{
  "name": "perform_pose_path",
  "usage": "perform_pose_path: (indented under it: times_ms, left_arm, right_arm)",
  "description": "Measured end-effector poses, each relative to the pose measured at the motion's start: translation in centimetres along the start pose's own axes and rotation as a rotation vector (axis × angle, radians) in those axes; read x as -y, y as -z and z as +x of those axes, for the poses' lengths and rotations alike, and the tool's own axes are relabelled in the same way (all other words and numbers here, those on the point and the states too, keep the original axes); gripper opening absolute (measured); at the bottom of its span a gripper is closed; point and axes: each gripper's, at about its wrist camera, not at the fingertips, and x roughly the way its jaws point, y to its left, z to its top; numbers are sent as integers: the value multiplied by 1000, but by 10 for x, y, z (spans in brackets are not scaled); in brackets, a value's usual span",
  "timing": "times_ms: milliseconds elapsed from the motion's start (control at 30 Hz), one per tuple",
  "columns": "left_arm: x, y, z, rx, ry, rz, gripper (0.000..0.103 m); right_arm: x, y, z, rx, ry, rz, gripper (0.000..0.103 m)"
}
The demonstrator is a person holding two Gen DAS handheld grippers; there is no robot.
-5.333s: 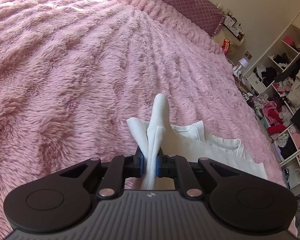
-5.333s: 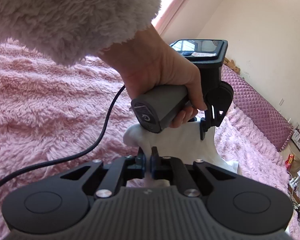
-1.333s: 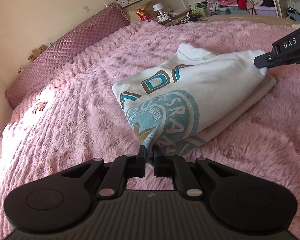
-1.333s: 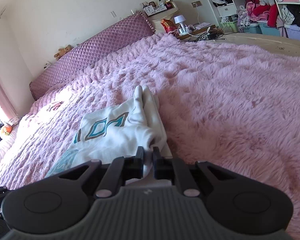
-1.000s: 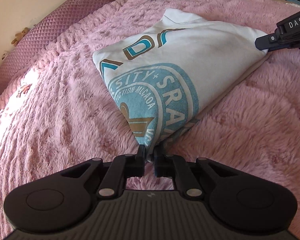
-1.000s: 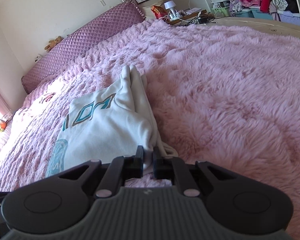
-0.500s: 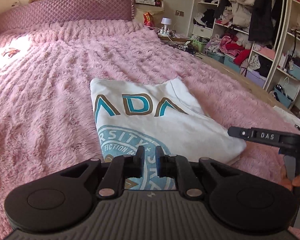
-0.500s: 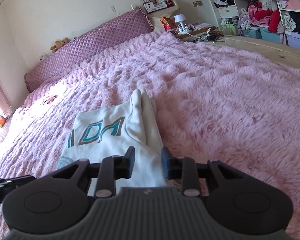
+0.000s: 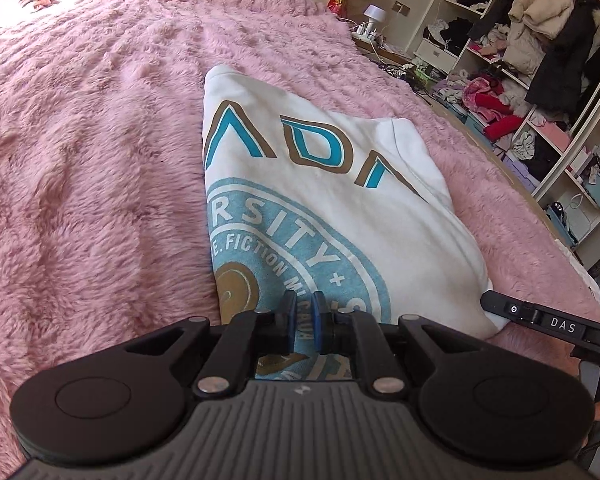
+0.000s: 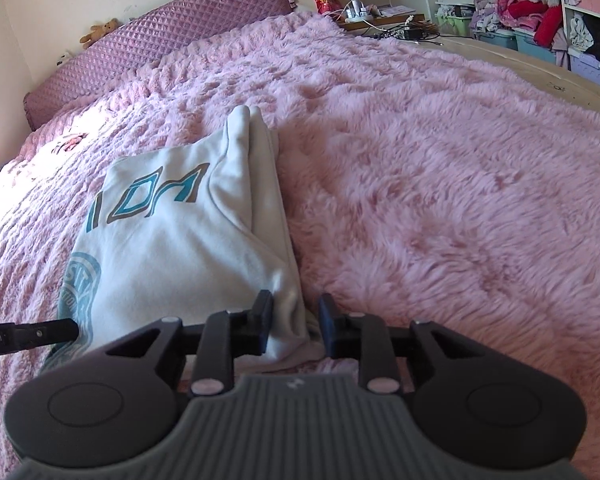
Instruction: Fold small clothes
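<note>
- Both tongs hover at the near end of the folded white T-shirt (image 9: 340, 184): the left gripper (image 9: 303, 322) has a narrow gap between its blue pads, nothing pinched; the right gripper (image 10: 294, 330) stands wider, jaws apart around the shirt's corner without pressing it.
- Folded flat, the shirt lies on the pink fluffy blanket (image 10: 440, 184), print up.
- Wide bare blanket stretches toward the quilted headboard (image 10: 160, 44); cluttered shelves (image 9: 540, 80) stand beyond the bed's far edge.
</note>
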Motion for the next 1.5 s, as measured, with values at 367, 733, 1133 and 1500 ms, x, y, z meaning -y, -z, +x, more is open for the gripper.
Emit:
perform_pose_path:
  times_ms: [367,733,1133,1500]
  left_arm:
    - [2,-30,-1,69,23,-28,25]
    - [-9,-26,14,29,-20,-61,40]
    - [-7,-23,23,23,-2,-55,48]
    - [-11,-25,10,33,15,-94,48]
  right_arm:
    - [-44,-85,14,202,-104,-170,20]
    - [-74,-133,120,142,-4,-320,20]
    - [-75,-144,135,145,20,-369,0]
    - [-52,-135,114,138,-29,-264,23]
